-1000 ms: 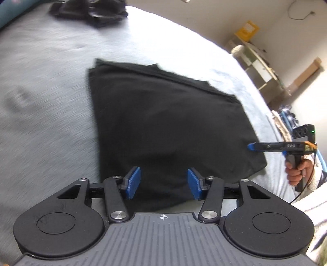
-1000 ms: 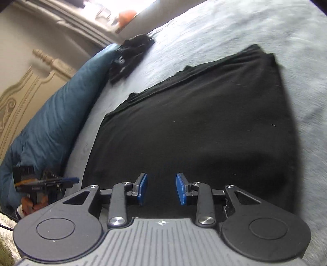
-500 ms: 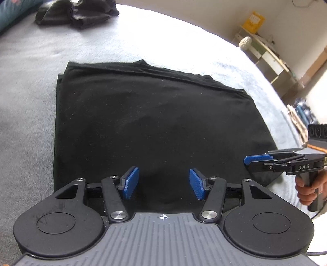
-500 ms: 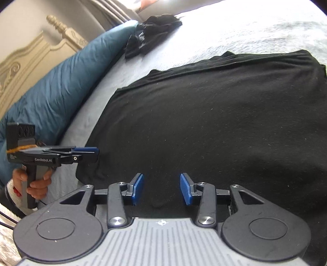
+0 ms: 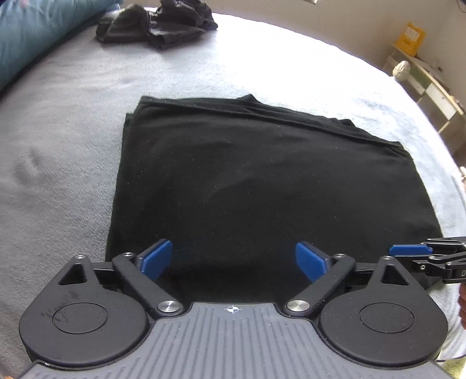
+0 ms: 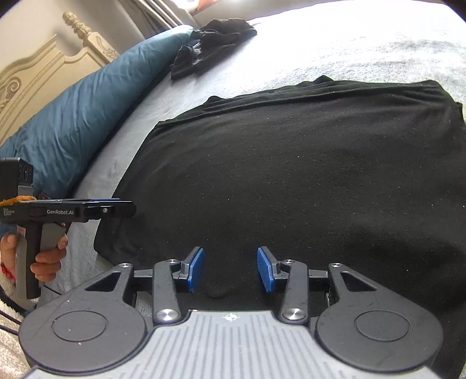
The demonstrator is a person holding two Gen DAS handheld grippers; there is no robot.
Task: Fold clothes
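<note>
A black garment (image 5: pixel 256 186) lies flat and folded into a rough rectangle on the grey bedspread (image 5: pixel 58 122); the right wrist view shows it too (image 6: pixel 305 180). My left gripper (image 5: pixel 234 261) hovers over its near edge, jaws opening wide, nothing between the blue pads. My right gripper (image 6: pixel 231 269) hangs above the near edge further right, jaws partly apart, with no cloth pinched. The right gripper's blue fingertips (image 5: pixel 407 250) show at the right edge of the left wrist view. A hand (image 6: pixel 46 256) holds the left gripper at the left of the right wrist view.
A crumpled pile of dark clothes (image 5: pixel 157 26) lies at the far side of the bed, also in the right wrist view (image 6: pixel 212 40). A teal pillow (image 6: pixel 81 113) and a cream headboard (image 6: pixel 38 67) line the left. Shelves (image 5: pixel 422 75) stand beyond the bed at right.
The left gripper's jaws have spread much wider. Both views have swung so the garment sits more squarely ahead, and the two grippers have drawn in over its near edge.
</note>
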